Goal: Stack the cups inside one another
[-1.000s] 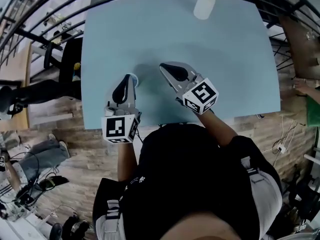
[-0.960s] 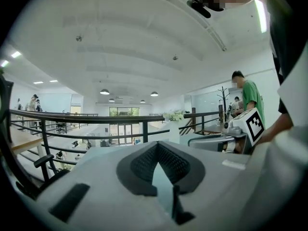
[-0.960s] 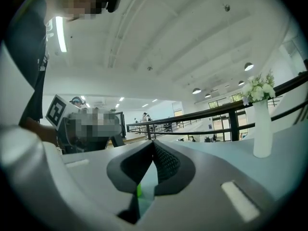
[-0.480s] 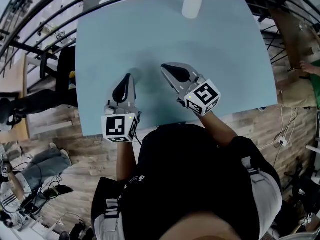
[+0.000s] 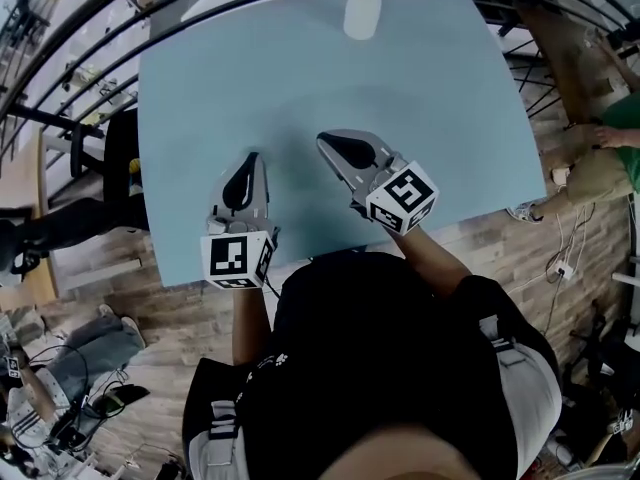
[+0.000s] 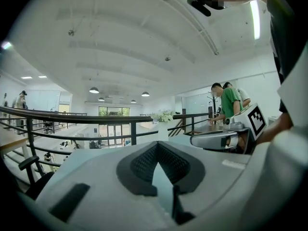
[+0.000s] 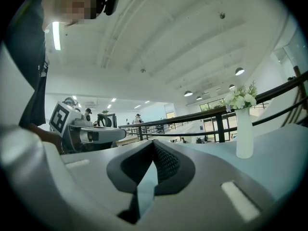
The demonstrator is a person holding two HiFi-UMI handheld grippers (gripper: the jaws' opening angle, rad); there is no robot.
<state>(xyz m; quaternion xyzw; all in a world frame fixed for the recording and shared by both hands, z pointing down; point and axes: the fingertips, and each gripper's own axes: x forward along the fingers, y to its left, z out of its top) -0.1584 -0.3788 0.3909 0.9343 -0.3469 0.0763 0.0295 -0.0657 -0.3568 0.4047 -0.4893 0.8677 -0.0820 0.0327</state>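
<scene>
Cups: not made out in any view, so I can't tell where they are relative to either pair of jaws.

Left gripper (image 5: 252, 158): jaws clenched, tips meeting, nothing between them; only bare table shows through the gap behind the tips in the left gripper view (image 6: 156, 144). Right gripper (image 5: 322, 138): jaws clenched too and empty, same look in the right gripper view (image 7: 154, 142). The two tips are near each other, not touching, and both point across the light blue table (image 5: 450, 98).

Edges: the table's near edge runs just behind both jaws, under the marker cubes; the left cube (image 5: 238, 258) hangs out past it, and the right cube (image 5: 403, 196) sits just inside. Ahead of both jaws is open tabletop all the way to the far edge, where a white vase (image 5: 362, 13) of flowers stands, well apart. There is wide free top to the right of the right jaws and a narrower strip to the left of the left jaws. A black railing (image 5: 100, 78) curves past the far and left edges.

Writing: only black-and-white square marker patterns on the cubes, no readable text.
</scene>
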